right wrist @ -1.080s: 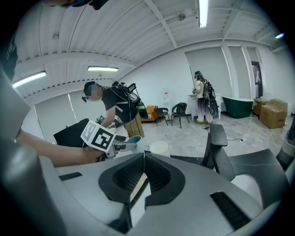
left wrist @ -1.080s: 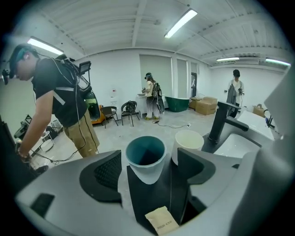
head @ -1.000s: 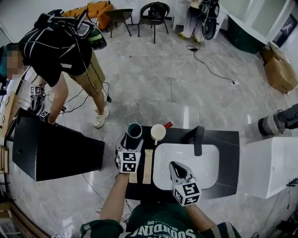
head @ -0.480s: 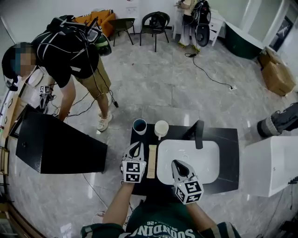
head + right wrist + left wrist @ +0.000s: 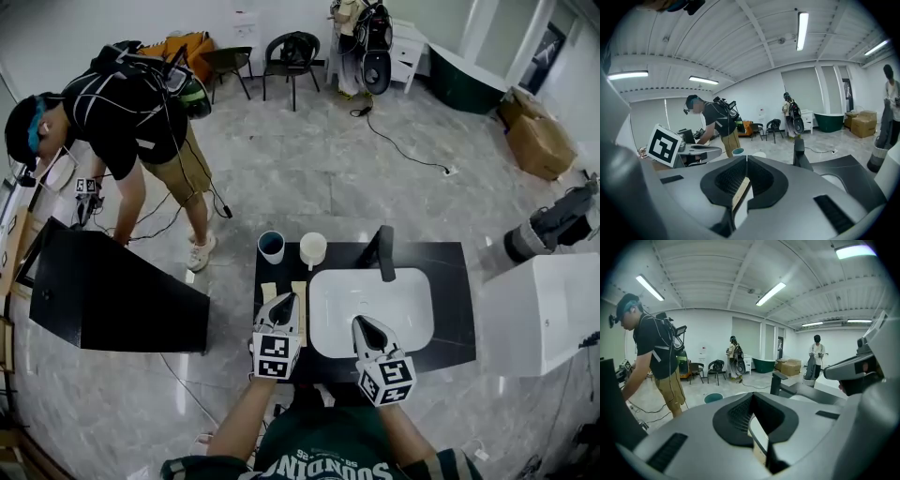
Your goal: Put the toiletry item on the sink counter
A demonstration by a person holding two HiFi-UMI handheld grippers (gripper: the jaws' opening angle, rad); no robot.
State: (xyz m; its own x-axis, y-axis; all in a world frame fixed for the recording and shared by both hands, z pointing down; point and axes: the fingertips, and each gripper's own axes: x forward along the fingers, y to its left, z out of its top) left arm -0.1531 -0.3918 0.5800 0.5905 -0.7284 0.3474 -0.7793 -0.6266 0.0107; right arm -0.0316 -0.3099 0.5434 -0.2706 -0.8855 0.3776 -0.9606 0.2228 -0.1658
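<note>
A teal cup [image 5: 271, 247] and a white cup [image 5: 313, 249] stand upright at the back left of the black sink counter [image 5: 450, 309]. Two tan strips [image 5: 299, 292] lie on the counter left of the white basin [image 5: 375, 305]. My left gripper [image 5: 286, 298] hovers over the strips, well short of the teal cup, jaws shut and holding nothing. My right gripper [image 5: 357, 322] hangs over the basin's front edge, also shut and empty. The left gripper view shows the teal cup [image 5: 713, 398] beyond the closed jaws [image 5: 752, 395]. The right gripper view shows the same cup [image 5: 738, 151] past its jaws [image 5: 746, 158].
A black faucet [image 5: 385, 251] rises behind the basin. A person [image 5: 122, 112] bends over a black box [image 5: 103, 300] left of the counter. A white cabinet [image 5: 534, 314] stands to the right, with a camera [image 5: 548, 230] above it. Chairs [image 5: 292, 52] stand far back.
My left gripper has drawn back from the teal cup toward me and closed, leaving the cup standing on the counter. The right gripper stays over the basin.
</note>
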